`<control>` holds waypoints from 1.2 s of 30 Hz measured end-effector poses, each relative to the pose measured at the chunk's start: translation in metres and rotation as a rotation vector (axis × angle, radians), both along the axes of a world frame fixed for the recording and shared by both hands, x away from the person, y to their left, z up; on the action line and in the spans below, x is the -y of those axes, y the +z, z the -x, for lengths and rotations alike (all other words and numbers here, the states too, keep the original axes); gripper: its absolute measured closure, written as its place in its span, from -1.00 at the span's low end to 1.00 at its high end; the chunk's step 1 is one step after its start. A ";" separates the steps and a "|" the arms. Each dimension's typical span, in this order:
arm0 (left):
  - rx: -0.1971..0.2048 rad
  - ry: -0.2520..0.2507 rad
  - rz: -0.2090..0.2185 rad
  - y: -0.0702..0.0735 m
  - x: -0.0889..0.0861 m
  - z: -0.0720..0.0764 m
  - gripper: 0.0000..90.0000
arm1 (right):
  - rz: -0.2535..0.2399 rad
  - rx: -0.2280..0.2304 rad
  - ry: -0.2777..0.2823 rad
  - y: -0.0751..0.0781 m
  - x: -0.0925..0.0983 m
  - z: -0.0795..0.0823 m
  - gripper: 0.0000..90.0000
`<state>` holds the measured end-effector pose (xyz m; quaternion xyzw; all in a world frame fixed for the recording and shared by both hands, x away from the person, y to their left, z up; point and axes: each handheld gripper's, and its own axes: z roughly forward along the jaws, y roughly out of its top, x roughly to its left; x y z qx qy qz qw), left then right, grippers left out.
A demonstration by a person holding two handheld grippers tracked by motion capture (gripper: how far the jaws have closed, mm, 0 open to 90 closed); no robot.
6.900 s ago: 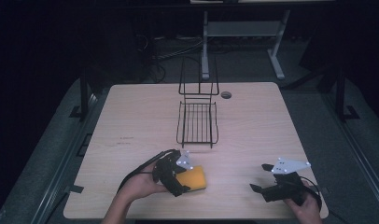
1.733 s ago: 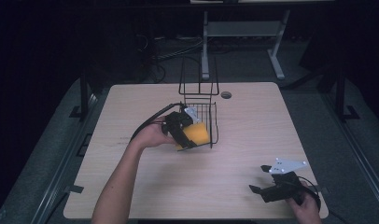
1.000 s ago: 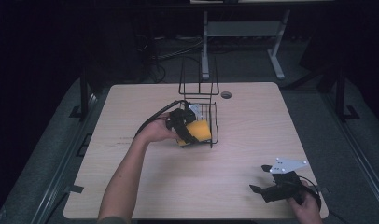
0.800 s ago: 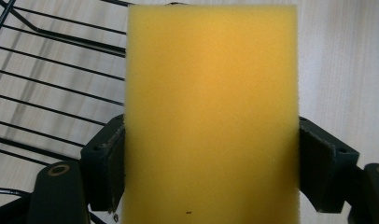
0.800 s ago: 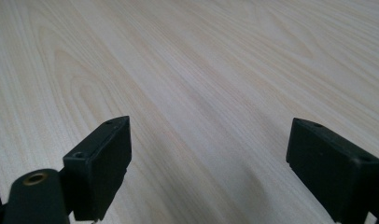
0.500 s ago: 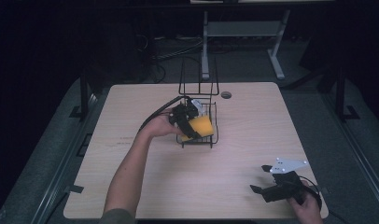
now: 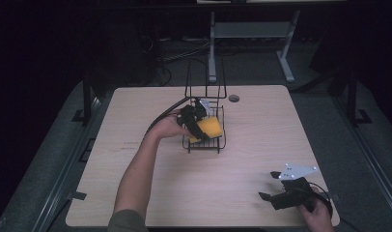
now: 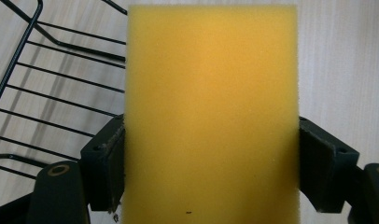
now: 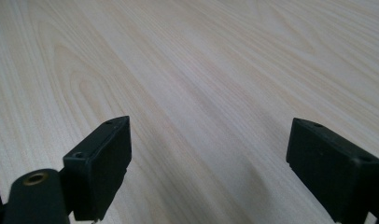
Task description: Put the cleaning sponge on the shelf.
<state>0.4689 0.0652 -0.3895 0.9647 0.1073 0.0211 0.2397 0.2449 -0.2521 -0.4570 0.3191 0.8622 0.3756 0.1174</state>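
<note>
My left gripper [image 7: 200, 126] has the yellow sponge [image 7: 207, 128] clamped between its two jaws, one pad pressing in on each long side. In the left gripper view the sponge [image 8: 211, 112] stands up tall between them and takes up most of the middle of the picture, with my left gripper [image 8: 211, 172] squeezing it low down. From the high view, the sponge sits over the flat wire bed of the black wire rack [image 7: 217, 145], roughly in the middle of the table [image 7: 261, 140]. I honestly can't tell whether it's touching the wires or hanging just above them. The rack's wires [image 8: 43, 88] run past on the left side of the left gripper view, with light wood showing behind and to the right of the sponge.

My left hand [image 7: 171, 126] is stretched forward from the near edge, arm reaching out across the table.

My right gripper [image 7: 271, 188] is parked near the front right corner of the table, well apart from the rack. In the right gripper view its jaws are spread wide with nothing between them, just bare wood grain [image 9: 201, 93] underneath.
</note>
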 end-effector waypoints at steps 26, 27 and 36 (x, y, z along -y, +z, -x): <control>-0.003 0.007 -0.042 -0.016 0.001 -0.010 -0.51 | 0.007 -0.004 0.008 0.000 0.001 0.000 -0.69; -0.010 0.004 -0.050 -0.016 0.002 -0.011 -0.51 | 0.006 -0.003 0.007 0.000 0.001 0.000 -0.69; -0.004 -0.010 -0.056 -0.015 0.006 -0.011 -0.52 | 0.017 -0.007 0.013 -0.002 0.000 0.001 -0.69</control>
